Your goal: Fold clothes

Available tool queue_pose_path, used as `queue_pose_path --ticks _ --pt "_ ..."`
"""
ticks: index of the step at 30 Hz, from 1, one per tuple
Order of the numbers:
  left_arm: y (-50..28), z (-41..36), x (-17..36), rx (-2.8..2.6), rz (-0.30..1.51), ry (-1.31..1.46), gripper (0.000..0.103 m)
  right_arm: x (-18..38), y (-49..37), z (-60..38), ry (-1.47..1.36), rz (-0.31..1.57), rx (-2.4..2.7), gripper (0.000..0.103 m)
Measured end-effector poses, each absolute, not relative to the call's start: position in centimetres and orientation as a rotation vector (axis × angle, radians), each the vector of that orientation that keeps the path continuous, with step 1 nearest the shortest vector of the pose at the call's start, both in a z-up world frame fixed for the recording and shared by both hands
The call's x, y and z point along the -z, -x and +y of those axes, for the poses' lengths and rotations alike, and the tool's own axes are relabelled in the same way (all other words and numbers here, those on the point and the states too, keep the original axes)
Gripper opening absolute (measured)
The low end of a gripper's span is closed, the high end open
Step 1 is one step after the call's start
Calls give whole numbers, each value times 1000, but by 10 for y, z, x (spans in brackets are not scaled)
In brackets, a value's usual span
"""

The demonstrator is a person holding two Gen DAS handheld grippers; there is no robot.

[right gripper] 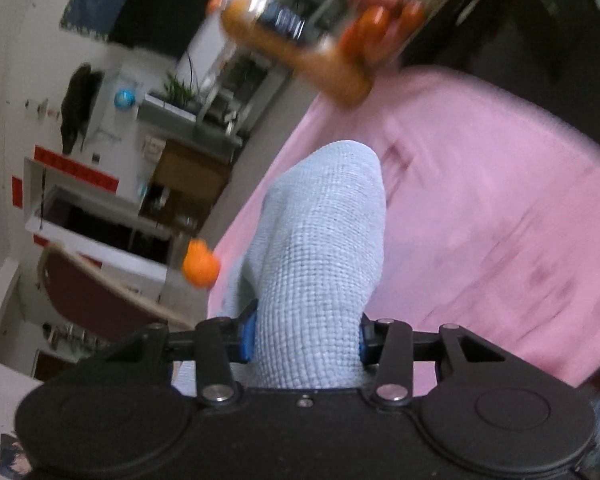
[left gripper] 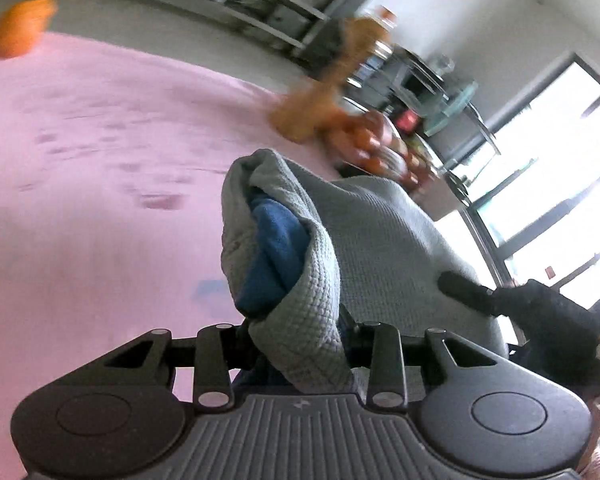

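A grey waffle-knit garment (left gripper: 364, 240) hangs lifted above the pink cloth-covered table (left gripper: 80, 152). My left gripper (left gripper: 300, 340) is shut on a bunched edge of it, with blue cloth (left gripper: 276, 248) showing inside the fold. The other gripper's black finger (left gripper: 464, 290) holds the garment at the right. In the right wrist view my right gripper (right gripper: 306, 336) is shut on the grey garment (right gripper: 320, 248), which drapes over its blue-padded fingers (right gripper: 247, 332) above the pink table (right gripper: 500, 200).
An orange juice bottle (right gripper: 296, 48) and a container of orange and red fruit (right gripper: 384, 16) stand at the table's far edge. An orange ball (right gripper: 200, 266) sits at the table's left edge. Shelves, a chair and a window surround the table.
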State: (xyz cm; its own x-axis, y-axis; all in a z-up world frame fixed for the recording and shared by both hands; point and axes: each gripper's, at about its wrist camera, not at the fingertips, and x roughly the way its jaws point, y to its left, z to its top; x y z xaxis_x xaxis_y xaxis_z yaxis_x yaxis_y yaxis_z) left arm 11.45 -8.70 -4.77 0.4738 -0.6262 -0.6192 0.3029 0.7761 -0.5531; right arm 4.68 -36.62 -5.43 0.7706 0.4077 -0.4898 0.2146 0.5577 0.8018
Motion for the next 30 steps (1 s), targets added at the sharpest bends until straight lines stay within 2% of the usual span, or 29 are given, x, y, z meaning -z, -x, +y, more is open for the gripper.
queue_pose_path --ticks 6,9,10,11,12,13,14,16,17,19,25,28,30 --pt "-149 -186 43 591 804 332 34 40 -62 -453 -908 577 -153 42" --pt "-170 -211 71 554 791 279 40 47 -84 -489 -854 518 -200 43" --pt "-179 -215 88 527 840 259 42 57 -93 -499 -818 510 -201 47" --pt "-189 -217 107 494 908 243 36 71 -102 -507 -806 540 -164 55" --pt "-195 -214 122 452 969 250 35 87 -109 -514 -808 586 -111 60" --pt "-195 -206 130 437 986 297 42 100 -118 -519 -812 666 -44 64" --pt "-193 -195 133 454 983 353 43 112 -126 -522 -815 764 31 65" --pt "-187 -180 128 481 983 385 40 111 -124 -520 -739 810 95 67" --pt "-185 -174 123 493 973 379 40 106 -119 -517 -713 802 76 74" --pt "-177 -165 108 520 939 370 40 91 -105 -511 -687 766 63 82" --pt "-162 -180 59 532 861 275 35 57 -70 -513 -809 610 26 84" --pt "-173 -207 57 509 853 167 33 59 -63 -524 -913 582 5 84" --pt "-182 -224 67 484 855 99 26 67 -68 -526 -924 604 31 82"
